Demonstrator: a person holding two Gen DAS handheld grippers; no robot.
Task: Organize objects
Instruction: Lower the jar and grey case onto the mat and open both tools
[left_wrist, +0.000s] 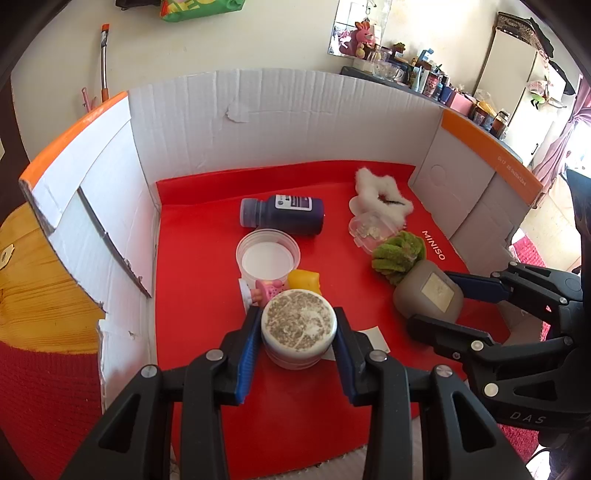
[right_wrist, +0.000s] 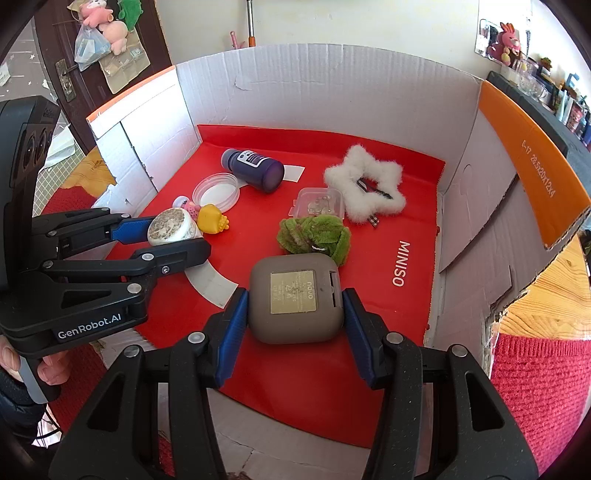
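**Two grippers, two grabs on the red mat**

Left gripper (left_wrist: 298, 325) is clamped on the white jar (left_wrist: 299, 328), both blue pads touching its sides. Right gripper (right_wrist: 295, 314) squeezes the grey case (right_wrist: 297, 297) the same way. Pink toy (left_wrist: 267, 290) and yellow toy (left_wrist: 303, 281) crowd the jar at 12 o'clock; green scrunchie (right_wrist: 314, 234) touches the case at 12. Bare red mat (right_wrist: 399, 221) opens at 2 o'clock, up to the cardboard wall (right_wrist: 465, 206).
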